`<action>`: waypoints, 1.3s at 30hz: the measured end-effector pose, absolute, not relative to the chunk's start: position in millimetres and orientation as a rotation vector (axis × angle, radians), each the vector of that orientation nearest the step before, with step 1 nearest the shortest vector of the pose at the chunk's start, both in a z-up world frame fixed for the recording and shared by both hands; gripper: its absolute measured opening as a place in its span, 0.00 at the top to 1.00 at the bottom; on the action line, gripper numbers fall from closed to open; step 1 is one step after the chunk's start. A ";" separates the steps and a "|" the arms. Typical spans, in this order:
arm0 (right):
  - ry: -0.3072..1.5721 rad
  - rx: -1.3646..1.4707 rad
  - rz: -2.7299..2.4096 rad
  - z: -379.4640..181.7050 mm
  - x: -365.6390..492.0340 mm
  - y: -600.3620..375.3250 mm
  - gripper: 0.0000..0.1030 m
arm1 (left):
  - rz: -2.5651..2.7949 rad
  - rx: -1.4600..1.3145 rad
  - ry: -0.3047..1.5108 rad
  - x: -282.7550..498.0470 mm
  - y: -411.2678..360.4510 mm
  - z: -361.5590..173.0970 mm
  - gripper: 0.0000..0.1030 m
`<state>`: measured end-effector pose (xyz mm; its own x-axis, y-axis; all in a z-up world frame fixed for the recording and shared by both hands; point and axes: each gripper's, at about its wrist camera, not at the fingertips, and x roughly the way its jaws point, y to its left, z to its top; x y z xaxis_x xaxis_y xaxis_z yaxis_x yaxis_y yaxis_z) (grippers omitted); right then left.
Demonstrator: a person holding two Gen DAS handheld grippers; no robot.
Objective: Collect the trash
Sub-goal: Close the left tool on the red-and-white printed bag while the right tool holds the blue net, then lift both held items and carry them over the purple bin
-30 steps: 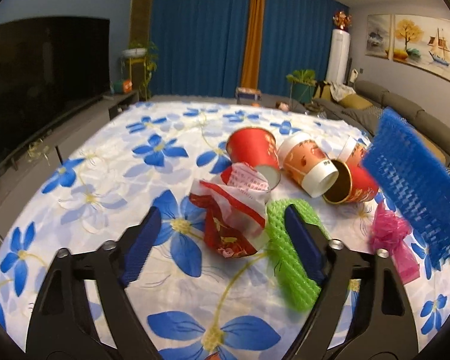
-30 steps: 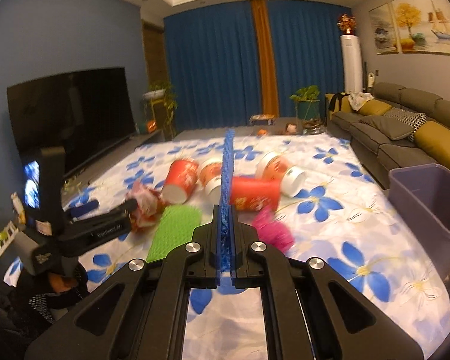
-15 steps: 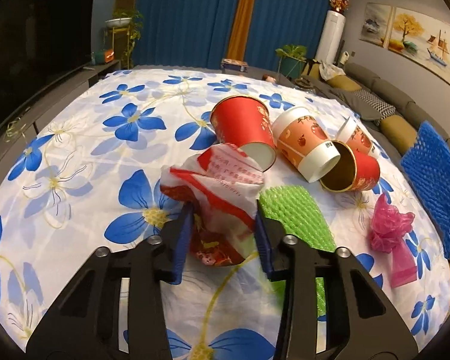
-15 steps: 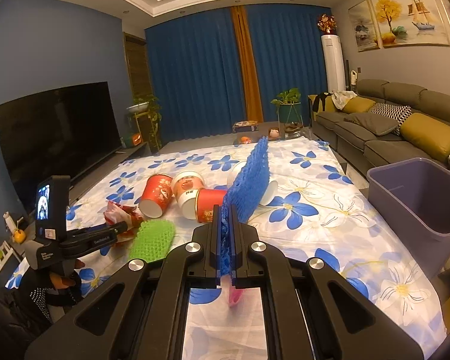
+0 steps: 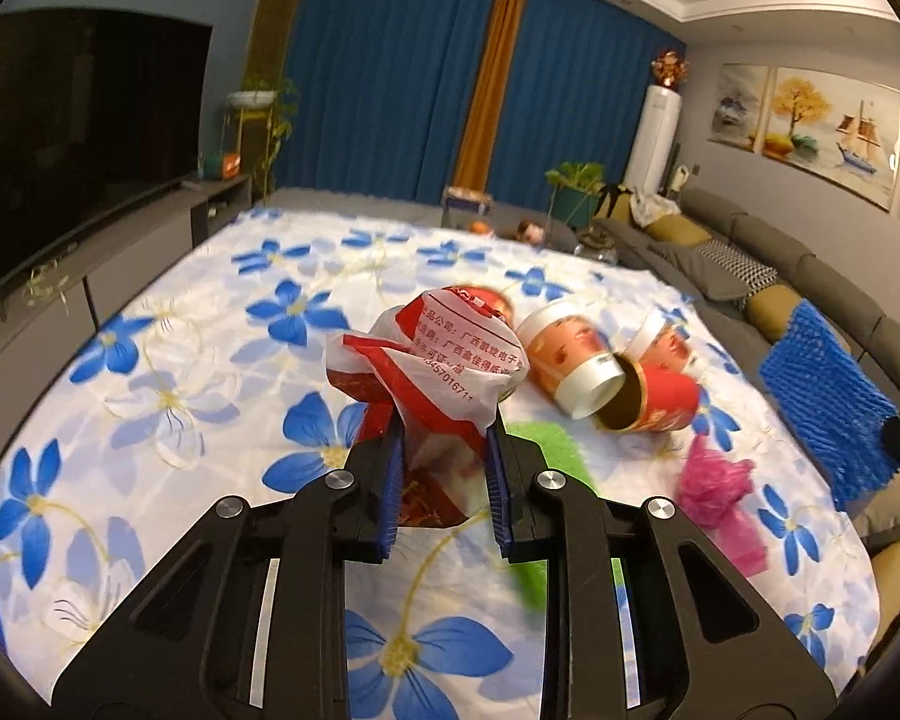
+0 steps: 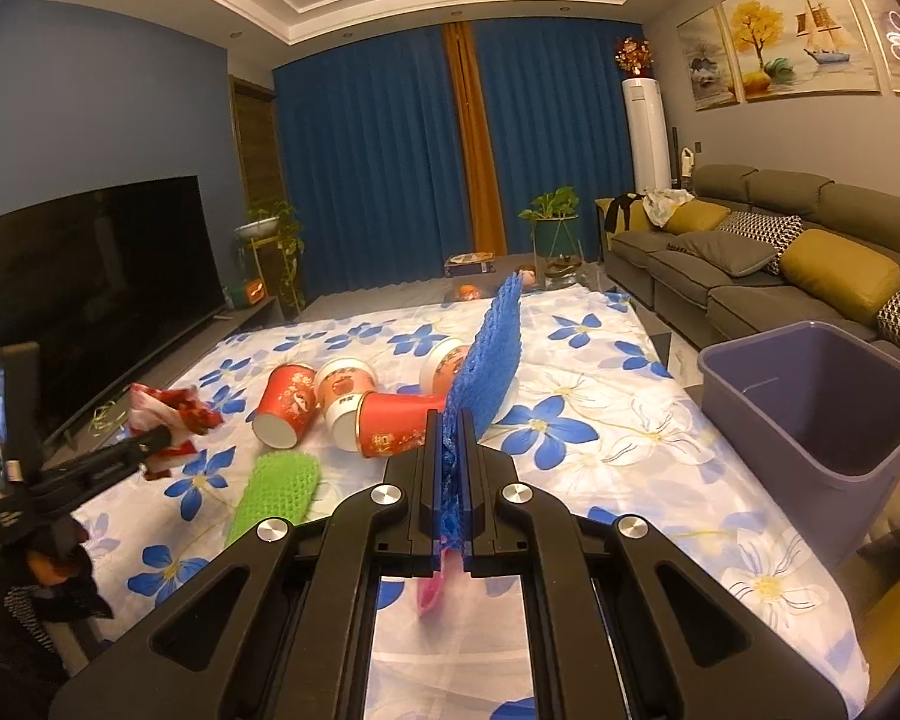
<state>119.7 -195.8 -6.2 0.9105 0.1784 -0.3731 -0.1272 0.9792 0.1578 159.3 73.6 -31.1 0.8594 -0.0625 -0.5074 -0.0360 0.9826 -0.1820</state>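
A crumpled red-and-white plastic wrapper (image 5: 444, 354) sits between the blue pads of my left gripper (image 5: 443, 438). The jaws are closing and press on it, holding it clear of the flowered cloth. The right wrist view shows the same wrapper (image 6: 168, 414) at the far left. My right gripper (image 6: 449, 420) is shut on a blue foam net (image 6: 492, 354) that sticks up above the table. On the cloth lie several paper cups (image 6: 288, 402) on their sides, a green foam net (image 6: 276, 492) and a pink wrapper (image 5: 720, 498).
A purple bin (image 6: 768, 420) stands open off the table's right edge, in front of a grey sofa (image 6: 750, 276). A television (image 6: 102, 282) on a low cabinet runs along the left side. The flowered tablecloth (image 6: 600, 438) covers the whole table.
My left gripper went from wide open around the red-and-white wrapper to pinching it, and raised it off the cloth. My right gripper carried the blue net to the right.
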 end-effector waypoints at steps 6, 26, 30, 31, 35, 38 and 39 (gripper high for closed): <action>0.383 0.127 0.143 -0.7 114.0 -203.1 0.95 | -0.060 -0.156 0.503 148.3 53.5 -15.3 0.78; 0.327 0.108 -0.044 20.8 117.5 -293.5 0.95 | -0.315 -0.022 0.439 147.7 -79.2 26.2 0.78; 0.331 0.095 -0.086 22.6 124.2 -313.8 0.95 | -0.370 -0.004 0.437 155.4 -112.0 31.0 0.78; 0.333 0.091 -0.094 23.9 126.4 -316.9 0.95 | -0.381 -0.002 0.437 156.0 -118.6 32.2 0.78; 0.339 0.089 -0.130 21.8 133.0 -335.5 0.95 | -0.428 0.019 0.435 161.9 -151.4 35.2 0.78; 0.339 0.089 -0.151 18.5 135.5 -344.7 0.95 | -0.458 0.027 0.437 164.9 -171.2 35.7 0.78; 0.339 0.090 -0.157 17.6 136.3 -348.7 0.95 | -0.472 0.031 0.437 166.5 -179.7 36.4 0.78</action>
<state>136.3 -348.7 17.6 0.9309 -0.1380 -0.3382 0.1684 0.9838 0.0619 166.5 -179.7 36.4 0.7998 -0.4337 -0.4149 0.4468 0.8918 -0.0709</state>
